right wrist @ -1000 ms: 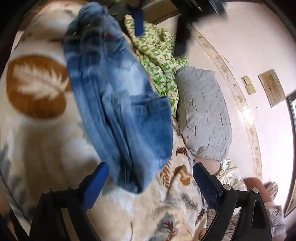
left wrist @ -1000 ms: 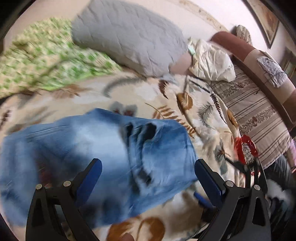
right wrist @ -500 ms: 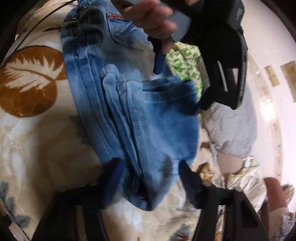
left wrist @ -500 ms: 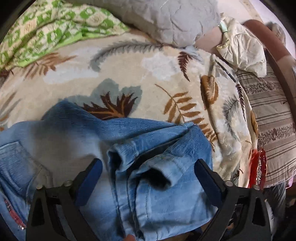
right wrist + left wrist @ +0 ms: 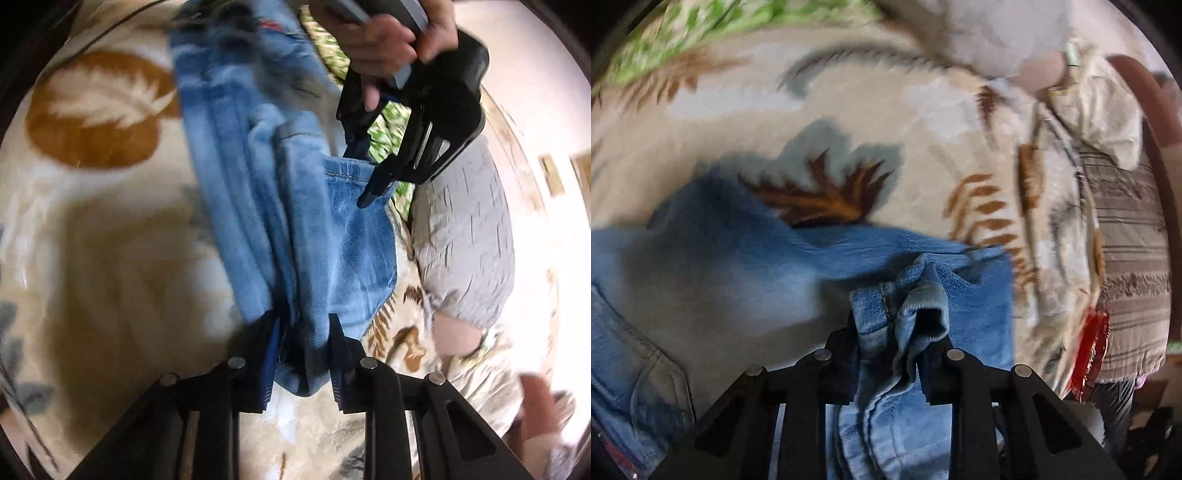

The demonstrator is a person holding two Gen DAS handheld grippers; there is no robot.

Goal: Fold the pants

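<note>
Blue jeans (image 5: 731, 266) lie folded lengthwise on a leaf-print blanket (image 5: 857, 107). My left gripper (image 5: 892, 332) points steeply down; its jaws are closing, with a bunched hem corner of the jeans pinched between the pads. In the right wrist view the jeans (image 5: 332, 240) run away from me. My right gripper (image 5: 303, 347) is closing on their near folded end, denim filling the gap between the fingers. Across the same end, the left gripper (image 5: 361, 173) bites the far corner, held by a person's hand (image 5: 388, 40).
A grey quilted pillow (image 5: 469, 240) lies just right of the jeans, with green-patterned bedding (image 5: 665, 48) behind it. A cream cloth (image 5: 1108, 110), a striped cushion (image 5: 1130, 258) and a red shiny item (image 5: 1089, 347) sit at the bed's right side.
Both grippers went from wide open to pinching the jeans' end. The left gripper dropped down onto the hem corner and tilted more steeply; the right gripper edged forward onto the fold.
</note>
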